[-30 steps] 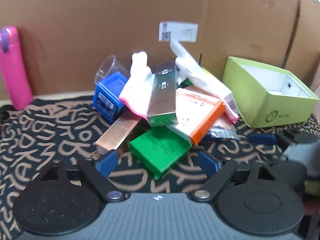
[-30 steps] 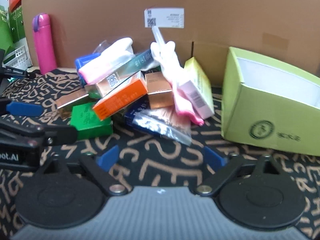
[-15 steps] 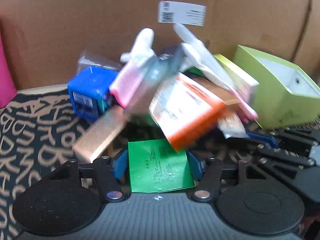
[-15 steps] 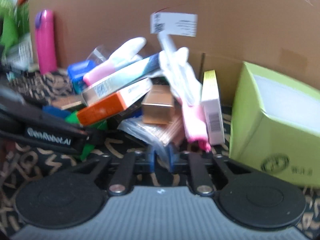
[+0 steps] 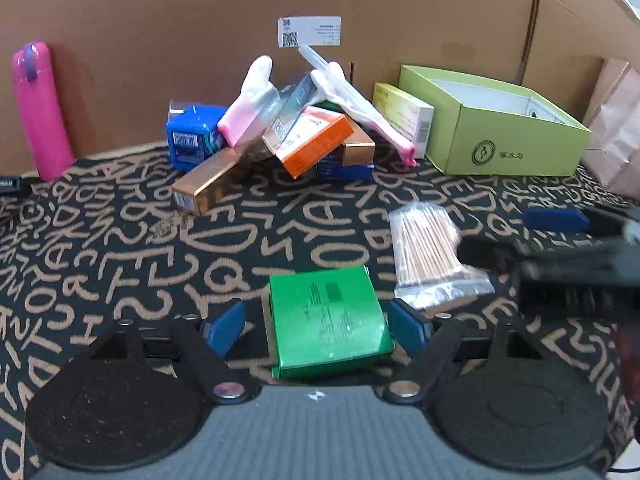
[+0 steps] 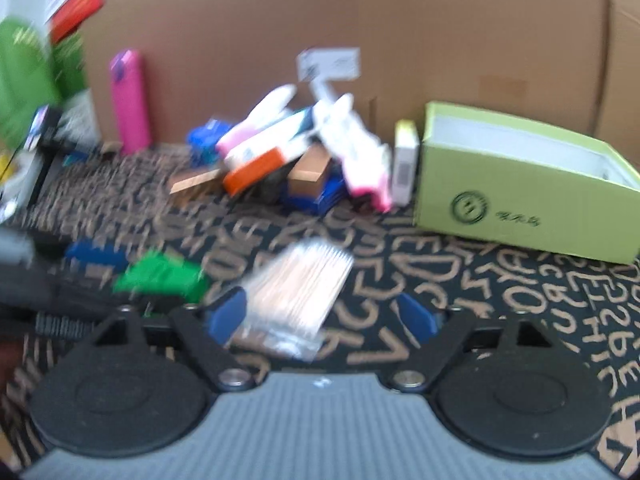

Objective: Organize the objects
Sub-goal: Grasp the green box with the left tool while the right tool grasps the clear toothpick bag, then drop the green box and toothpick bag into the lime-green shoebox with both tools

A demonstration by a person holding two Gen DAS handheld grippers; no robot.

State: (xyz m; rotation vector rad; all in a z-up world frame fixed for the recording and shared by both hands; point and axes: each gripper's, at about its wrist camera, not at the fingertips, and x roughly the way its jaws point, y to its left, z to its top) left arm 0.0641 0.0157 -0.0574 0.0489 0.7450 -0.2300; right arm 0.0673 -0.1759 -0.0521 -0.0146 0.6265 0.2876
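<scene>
A green box (image 5: 326,316) lies flat on the patterned cloth between the fingers of my left gripper (image 5: 316,326). Its jaws are opening; the left pad stands clear of the box and the right pad is just beside its edge. A clear bag of cotton swabs (image 6: 296,292) lies between the fingers of my right gripper (image 6: 322,314), close to the left finger. Those jaws are opening too and do not press on the bag. The same bag (image 5: 428,252) shows in the left wrist view, beside the right gripper (image 5: 560,240). A pile of small boxes (image 5: 304,132) stands at the back.
An open lime-green box (image 5: 500,136) sits right of the pile, with a yellow-white carton (image 5: 404,114) against it. A pink bottle (image 5: 36,108) stands far left. A cardboard wall (image 5: 200,20) closes the back. A paper bag (image 5: 616,136) is at the far right.
Both grippers have pulled back from the pile, dragging the green box and the swab bag out onto the cloth. Both jaws closed on them half a second ago and now stand apart.
</scene>
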